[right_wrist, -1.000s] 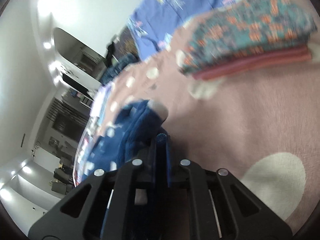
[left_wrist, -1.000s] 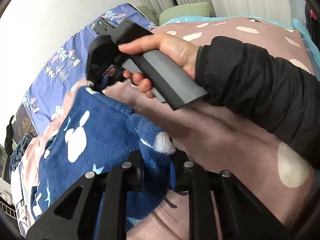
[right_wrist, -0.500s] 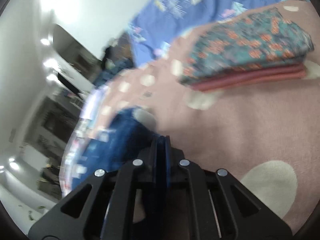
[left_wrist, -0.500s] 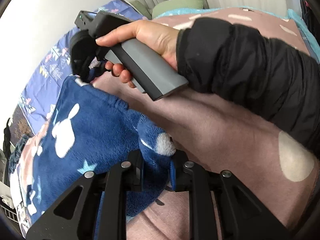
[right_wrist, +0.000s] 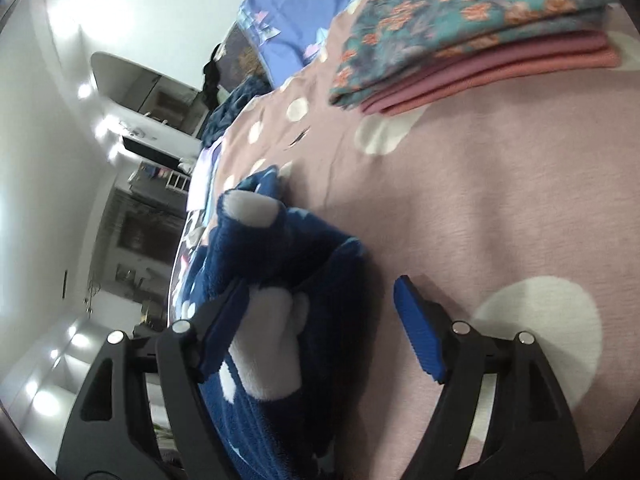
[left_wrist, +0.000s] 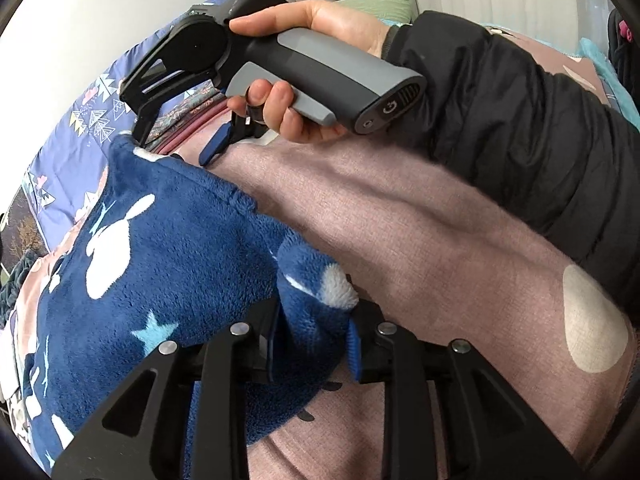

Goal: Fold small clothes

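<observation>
The blue fleece (left_wrist: 168, 264), printed with white shapes and pale stars, lies on the pink blanket (left_wrist: 420, 232) that covers the bed. One bunched corner of the fleece, with a white patch, rises between the fingers of the left gripper (left_wrist: 314, 344). The blue pads sit against the fabric on both sides and hold the fold, though the jaws have just been easing a little wider.

At the far edge of the fleece is the right gripper (left_wrist: 176, 136), held by the person's right hand (left_wrist: 304, 72), which comes out of a black sleeve (left_wrist: 520, 100). In its own view the right gripper (right_wrist: 316, 332) stands wide: the jaws have just been opening. The left finger (right_wrist: 224, 320) touches the side of a raised fold of fleece (right_wrist: 280, 264), while the right finger (right_wrist: 420, 336) stands apart from it, over bare blanket (right_wrist: 500, 200). The fold sits loose between them, no longer pinched.

Beyond the fleece, further along the blanket, is a stack (right_wrist: 472, 40) of folded clothes: a teal floral piece on top of pink and coral pieces. In the left wrist view a sliver of that stack (left_wrist: 188, 112) shows behind the right gripper's fingers. Past the stack lies a purple quilt (right_wrist: 288, 8) with small triangle prints, also seen beside the fleece (left_wrist: 80, 112). A green pillow (left_wrist: 376, 2) lies beyond the hand, by pale curtains.
</observation>
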Tool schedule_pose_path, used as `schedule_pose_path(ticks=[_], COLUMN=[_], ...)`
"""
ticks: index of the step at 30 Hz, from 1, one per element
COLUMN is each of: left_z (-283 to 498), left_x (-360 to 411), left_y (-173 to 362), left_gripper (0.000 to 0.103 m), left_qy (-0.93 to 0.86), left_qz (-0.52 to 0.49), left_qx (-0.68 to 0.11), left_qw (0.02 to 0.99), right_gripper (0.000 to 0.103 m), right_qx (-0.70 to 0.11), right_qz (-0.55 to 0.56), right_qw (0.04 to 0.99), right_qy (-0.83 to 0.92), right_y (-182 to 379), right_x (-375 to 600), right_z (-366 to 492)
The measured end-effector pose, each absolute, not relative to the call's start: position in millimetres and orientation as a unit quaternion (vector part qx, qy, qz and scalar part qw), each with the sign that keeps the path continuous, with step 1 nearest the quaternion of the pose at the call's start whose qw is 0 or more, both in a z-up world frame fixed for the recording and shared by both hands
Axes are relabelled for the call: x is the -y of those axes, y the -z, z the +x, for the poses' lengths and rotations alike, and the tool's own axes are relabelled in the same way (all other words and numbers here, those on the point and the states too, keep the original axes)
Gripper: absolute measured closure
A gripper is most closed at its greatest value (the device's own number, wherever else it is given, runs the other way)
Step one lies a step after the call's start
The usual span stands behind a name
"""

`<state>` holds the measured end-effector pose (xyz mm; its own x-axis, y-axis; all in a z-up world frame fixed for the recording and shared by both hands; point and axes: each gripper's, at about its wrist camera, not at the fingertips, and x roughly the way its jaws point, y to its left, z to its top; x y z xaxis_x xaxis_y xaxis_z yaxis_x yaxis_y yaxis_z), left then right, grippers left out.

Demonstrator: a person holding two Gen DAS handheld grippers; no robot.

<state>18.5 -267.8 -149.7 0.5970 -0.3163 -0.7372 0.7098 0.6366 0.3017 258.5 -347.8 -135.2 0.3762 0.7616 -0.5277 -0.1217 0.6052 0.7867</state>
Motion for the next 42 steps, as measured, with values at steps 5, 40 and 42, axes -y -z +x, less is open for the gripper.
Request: schedule_pose_path(ticks=[5, 40, 42], left_z=[24.4, 19.2, 23.4], left_x=[262.0, 58.2, 20.3], left_y=[149.1, 89.8, 87.4], left_gripper=[0.076, 0.062, 0.062], left_qy=[0.311, 0.195, 0.154], left_qz=[0.290, 0.094, 0.070], left_qx=[-0.330, -0.330, -0.335], left_qw=[0.843, 0.919, 0.927], right_gripper=[0.027, 0.052, 0.052], right_qx=[-0.471, -0.330, -0.321], right_qz=[0.352, 0.092, 0.040], right_qw=[0.750, 0.926, 0.930], right_qy=[-0.302, -0.160, -0.176], right_y=[131.0, 39.3, 27.1], right_x=[359.7, 291.7, 261.3], right_z=[256.1, 127.4, 106.8])
